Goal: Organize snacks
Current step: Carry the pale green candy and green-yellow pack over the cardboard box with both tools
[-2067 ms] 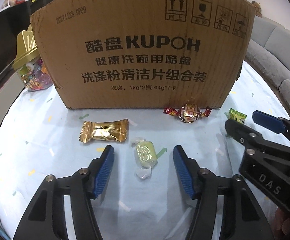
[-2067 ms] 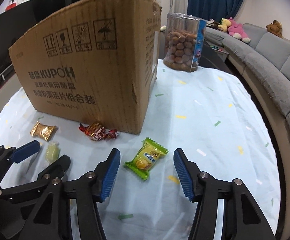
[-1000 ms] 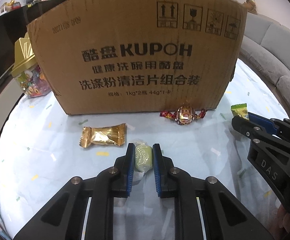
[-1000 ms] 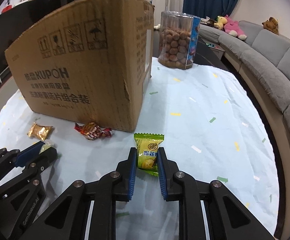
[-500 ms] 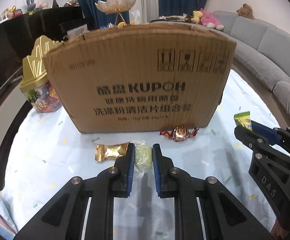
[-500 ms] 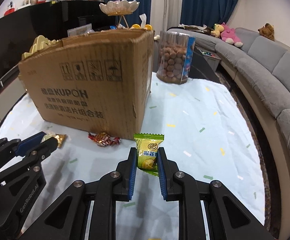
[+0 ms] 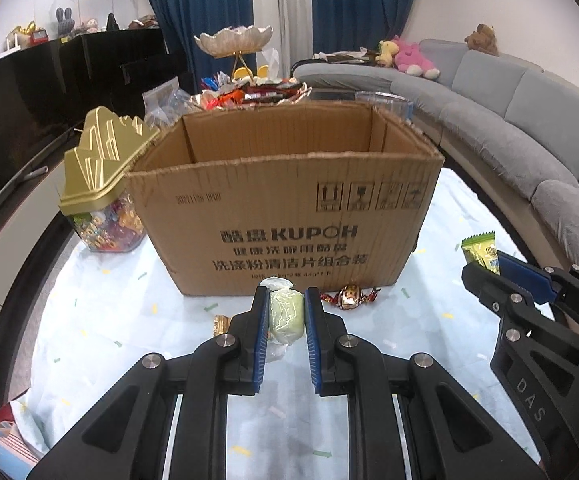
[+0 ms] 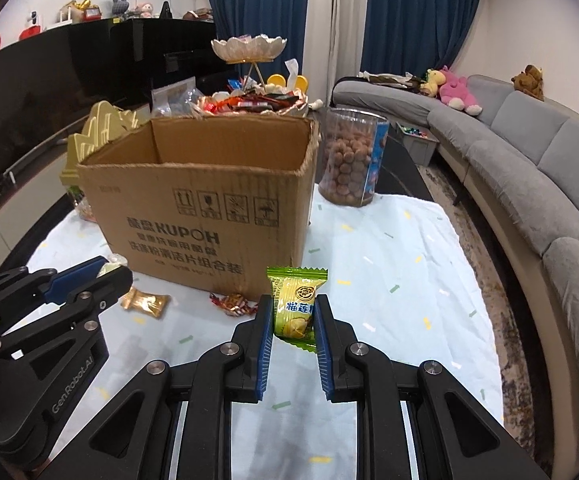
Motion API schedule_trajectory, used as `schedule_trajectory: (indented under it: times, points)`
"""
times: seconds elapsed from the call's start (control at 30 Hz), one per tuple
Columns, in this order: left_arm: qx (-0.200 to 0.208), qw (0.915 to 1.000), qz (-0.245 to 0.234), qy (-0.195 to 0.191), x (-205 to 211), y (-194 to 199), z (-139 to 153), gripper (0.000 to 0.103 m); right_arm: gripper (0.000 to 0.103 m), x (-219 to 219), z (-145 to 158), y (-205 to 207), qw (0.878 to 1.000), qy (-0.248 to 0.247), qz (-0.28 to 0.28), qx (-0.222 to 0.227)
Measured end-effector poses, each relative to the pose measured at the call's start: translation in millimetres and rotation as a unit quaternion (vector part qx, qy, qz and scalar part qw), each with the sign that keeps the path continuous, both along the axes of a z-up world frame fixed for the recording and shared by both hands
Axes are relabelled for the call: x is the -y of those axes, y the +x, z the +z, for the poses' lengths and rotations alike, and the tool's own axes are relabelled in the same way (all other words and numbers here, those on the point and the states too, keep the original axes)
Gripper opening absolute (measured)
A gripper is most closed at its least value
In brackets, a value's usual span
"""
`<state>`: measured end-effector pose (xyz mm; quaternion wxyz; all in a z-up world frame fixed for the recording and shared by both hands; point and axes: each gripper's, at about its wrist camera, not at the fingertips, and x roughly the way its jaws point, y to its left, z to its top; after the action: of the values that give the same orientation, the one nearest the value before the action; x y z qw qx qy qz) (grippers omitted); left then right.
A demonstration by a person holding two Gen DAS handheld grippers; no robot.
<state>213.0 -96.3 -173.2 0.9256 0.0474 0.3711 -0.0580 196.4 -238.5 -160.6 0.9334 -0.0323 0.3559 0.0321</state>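
**Mia:** Now look, your left tongs [image 7: 286, 312] are clamped on the pale green candy [image 7: 285, 315], up in the air in front of the cardboard box [image 7: 289, 216].

**Ben:** And your right tongs [image 8: 291, 322] are clamped on the green snack packet [image 8: 295, 304], also lifted off the desk [image 8: 409, 264].

**Mia:** Both look very light. The candy seems soft, so don't squeeze harder. You have it by the fat middle, which is good, because its twisted ends would likely slip.

**Ben:** The packet is thin and crinkly. I think it could slide out, so hold it by the middle too.

**Mia:** The box sits toward the far edge of the desk, and its top is open. Its front wall is tall and its rim is ragged, so go up first, then over.

**Ben:** Watch the nut jar [image 8: 351, 160] by the far right corner of the box, and the gold-lidded jar [image 7: 101, 184] by the left side. The red candy [image 7: 349, 295] and gold candy [image 8: 145, 302] lie below, near the front wall.
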Motion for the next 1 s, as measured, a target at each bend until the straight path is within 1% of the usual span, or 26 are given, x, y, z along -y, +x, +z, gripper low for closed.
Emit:
schedule_trajectory:
  times: [0.6,1.0]
  points:
    - [0.021,0.9997,0.001,-0.01,-17,-15,46,0.018,0.021,-17,44,-17,1.0,0.001,0.0,0.029]
    - [0.042,0.999,-0.001,-0.014,-28,-3,73,0.018,0.021,-29,75,-7,0.999,-0.004,0.002,0.053]
